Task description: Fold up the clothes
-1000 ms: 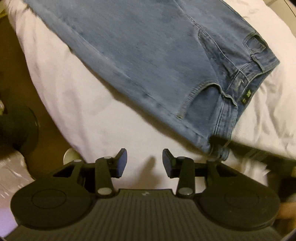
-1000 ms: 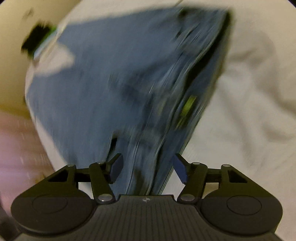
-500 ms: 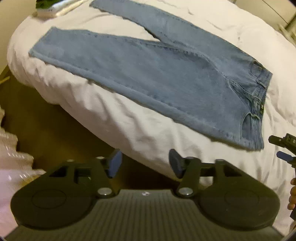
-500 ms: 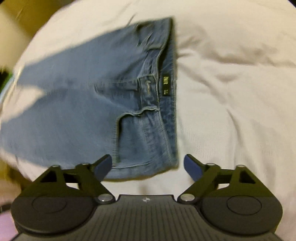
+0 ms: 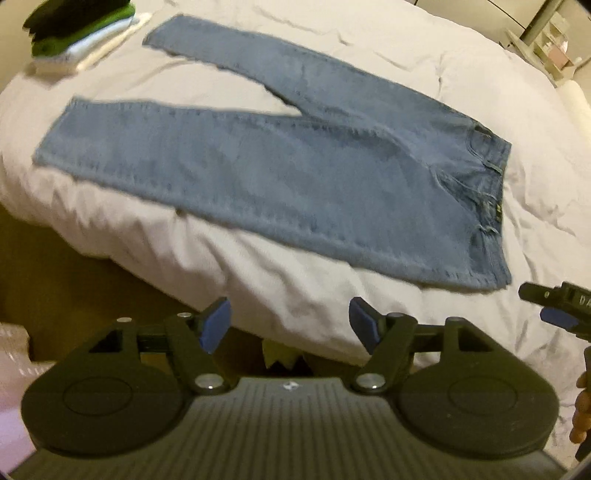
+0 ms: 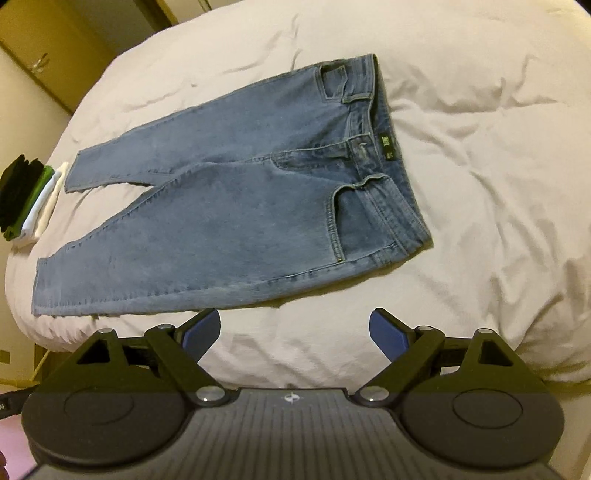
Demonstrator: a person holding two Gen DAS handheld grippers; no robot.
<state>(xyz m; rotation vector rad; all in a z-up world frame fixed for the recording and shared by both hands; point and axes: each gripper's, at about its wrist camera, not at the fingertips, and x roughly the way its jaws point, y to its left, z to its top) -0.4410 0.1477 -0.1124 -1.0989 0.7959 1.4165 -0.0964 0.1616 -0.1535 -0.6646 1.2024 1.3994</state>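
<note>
A pair of light blue jeans [image 5: 280,162] lies flat and spread out on the white duvet [image 5: 332,306], waistband to the right, both legs pointing left. In the right wrist view the jeans [image 6: 236,206] lie the same way, waistband at the right. My left gripper [image 5: 290,325] is open and empty, held back from the bed's near edge. My right gripper [image 6: 293,332] is open and empty, above the duvet [image 6: 480,184] just short of the jeans. The right gripper also shows at the right edge of the left wrist view [image 5: 554,310].
A stack of folded clothes, black, green and white [image 5: 77,33], sits at the bed's far left corner, and shows in the right wrist view [image 6: 27,199]. Brown floor [image 5: 55,280] lies below the bed edge. A white rack [image 5: 546,44] stands beyond the bed.
Both grippers have pulled back and up from the jeans, so the whole garment now shows. Both jaws have opened wider. The jeans lie still on the duvet.
</note>
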